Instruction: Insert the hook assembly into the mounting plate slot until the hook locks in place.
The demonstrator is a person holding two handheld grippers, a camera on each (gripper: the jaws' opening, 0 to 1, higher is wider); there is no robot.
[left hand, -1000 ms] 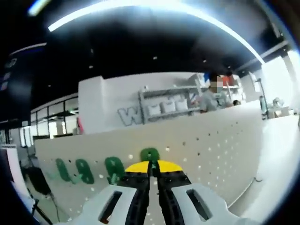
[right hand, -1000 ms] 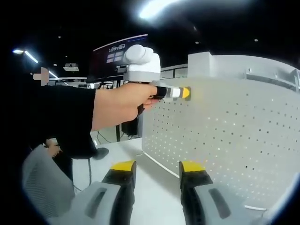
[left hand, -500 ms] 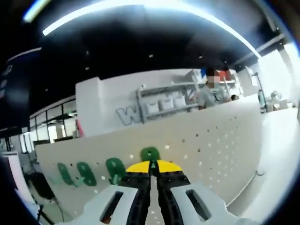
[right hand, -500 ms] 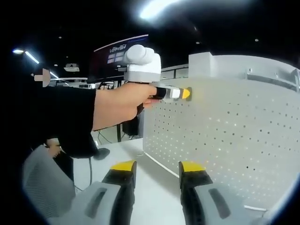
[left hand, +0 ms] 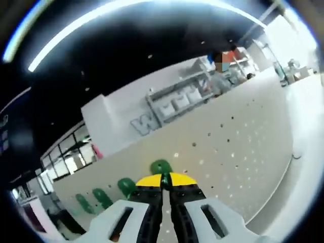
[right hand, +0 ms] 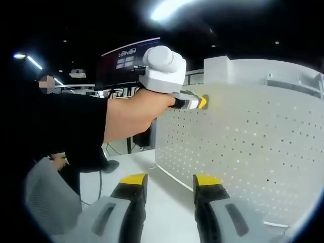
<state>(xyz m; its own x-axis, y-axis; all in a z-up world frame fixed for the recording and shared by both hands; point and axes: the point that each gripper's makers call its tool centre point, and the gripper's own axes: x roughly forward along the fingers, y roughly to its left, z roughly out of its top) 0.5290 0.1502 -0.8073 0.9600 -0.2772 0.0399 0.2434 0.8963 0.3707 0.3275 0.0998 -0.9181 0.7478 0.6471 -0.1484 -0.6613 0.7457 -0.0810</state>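
My left gripper (left hand: 163, 180) has its yellow-tipped jaws shut on a green hook (left hand: 161, 166) that pokes out just past them, against the white perforated mounting plate (left hand: 238, 152). Several more green hooks (left hand: 126, 186) hang on the plate to the left. In the right gripper view a hand (right hand: 136, 114) holds the left gripper (right hand: 201, 102) with its tip at the plate (right hand: 248, 147), near its upper left corner. My right gripper (right hand: 169, 181) stands open and empty, well short of the plate.
The plate stands on a white table (right hand: 162, 202). A person's dark sleeve (right hand: 61, 126) fills the left of the right gripper view. Behind the plate are shelves with white boxes (left hand: 177, 98) and a person.
The left gripper has rolled with the hand, so its view has tilted and the row of hung hooks has sunk to the lower left. The right gripper has stayed put.
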